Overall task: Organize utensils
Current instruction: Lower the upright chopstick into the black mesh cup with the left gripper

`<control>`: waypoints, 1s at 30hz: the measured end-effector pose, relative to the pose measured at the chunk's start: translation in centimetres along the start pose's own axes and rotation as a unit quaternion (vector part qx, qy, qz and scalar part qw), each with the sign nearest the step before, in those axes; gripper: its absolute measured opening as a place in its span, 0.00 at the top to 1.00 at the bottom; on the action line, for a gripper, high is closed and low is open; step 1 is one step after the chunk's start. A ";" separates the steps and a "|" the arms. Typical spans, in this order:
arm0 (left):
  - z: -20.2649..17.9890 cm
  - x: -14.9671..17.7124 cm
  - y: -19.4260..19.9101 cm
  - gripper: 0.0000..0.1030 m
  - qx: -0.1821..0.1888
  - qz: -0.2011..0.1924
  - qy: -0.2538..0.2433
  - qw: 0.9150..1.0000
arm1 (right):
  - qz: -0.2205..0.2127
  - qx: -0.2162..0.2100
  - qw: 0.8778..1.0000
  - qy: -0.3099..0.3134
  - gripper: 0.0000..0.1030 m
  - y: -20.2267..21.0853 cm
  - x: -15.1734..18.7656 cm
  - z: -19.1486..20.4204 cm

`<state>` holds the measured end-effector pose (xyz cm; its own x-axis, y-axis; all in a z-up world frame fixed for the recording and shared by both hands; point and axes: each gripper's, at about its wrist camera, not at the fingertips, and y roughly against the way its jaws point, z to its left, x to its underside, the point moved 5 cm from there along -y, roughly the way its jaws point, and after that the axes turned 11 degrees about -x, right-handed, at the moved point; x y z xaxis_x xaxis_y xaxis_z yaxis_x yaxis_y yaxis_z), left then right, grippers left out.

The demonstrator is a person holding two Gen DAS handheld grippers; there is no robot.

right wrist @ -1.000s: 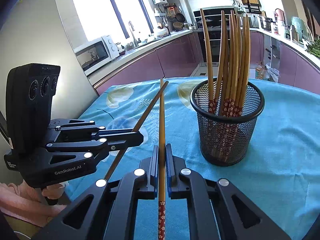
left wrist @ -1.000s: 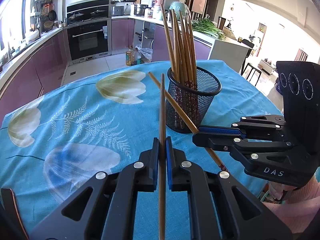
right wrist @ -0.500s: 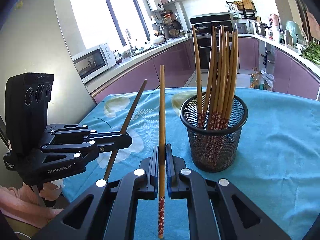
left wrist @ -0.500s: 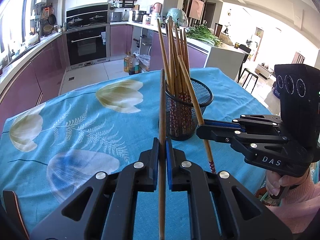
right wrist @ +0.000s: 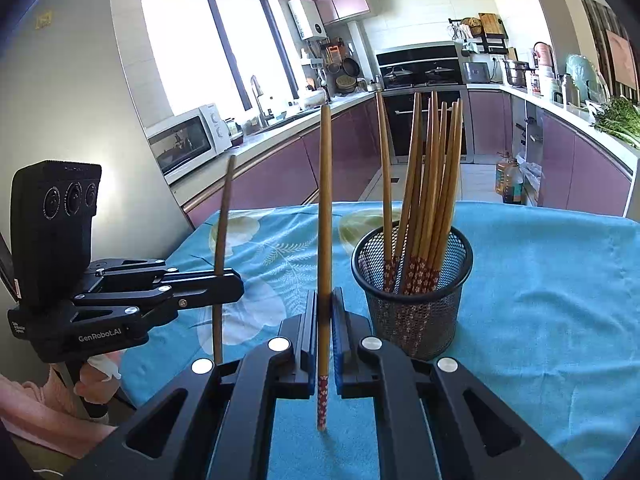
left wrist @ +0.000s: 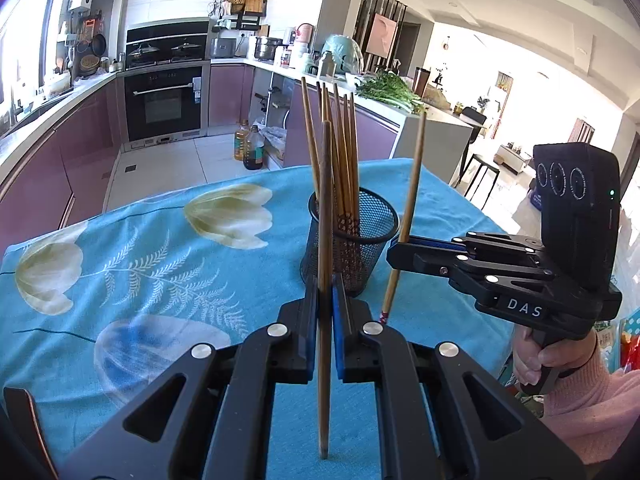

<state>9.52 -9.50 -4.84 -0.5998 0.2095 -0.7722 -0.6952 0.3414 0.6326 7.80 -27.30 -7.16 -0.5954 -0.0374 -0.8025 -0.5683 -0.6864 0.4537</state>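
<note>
A: Chopsticks, where do they stand?

B: Most stand bunched in a black mesh cup [right wrist: 412, 300] on the blue flowered tablecloth [right wrist: 540, 280], plain tips up, patterned red ends down inside the mesh.

A: And the two loose ones?

B: One chopstick [left wrist: 325, 280] is clamped upright between the blue pads of the left gripper [left wrist: 325, 320], which is closed tight on it. The stick rises in front of the cup from that camera.

A: The other hand?

B: The right gripper [right wrist: 325, 332] is also closed, pinching the second chopstick [right wrist: 325, 240] near its red flowered end, which hangs below the pads. It stands just left of the cup, apart from the rim.

A: Who holds the tools?

B: A person in pink sleeves; a hand [left wrist: 536, 360] wraps the right gripper's handle.
</note>
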 end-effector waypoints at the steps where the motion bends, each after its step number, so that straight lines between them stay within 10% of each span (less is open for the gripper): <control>1: 0.0 -0.1 0.2 0.93 0.000 -0.003 0.000 1.000 | -0.001 0.000 1.000 0.000 0.94 0.1 -0.1 0.0; 30: -0.8 -3.2 1.6 0.93 0.013 -0.040 -0.001 0.999 | -0.034 0.009 0.999 0.017 0.94 2.0 -2.1 0.1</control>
<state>10.05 -10.33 -1.31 -0.5409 0.1827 -0.8210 -0.7309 0.3808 0.5663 7.83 -28.48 -4.56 -0.5354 -0.0151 -0.8445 -0.6180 -0.6745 0.4039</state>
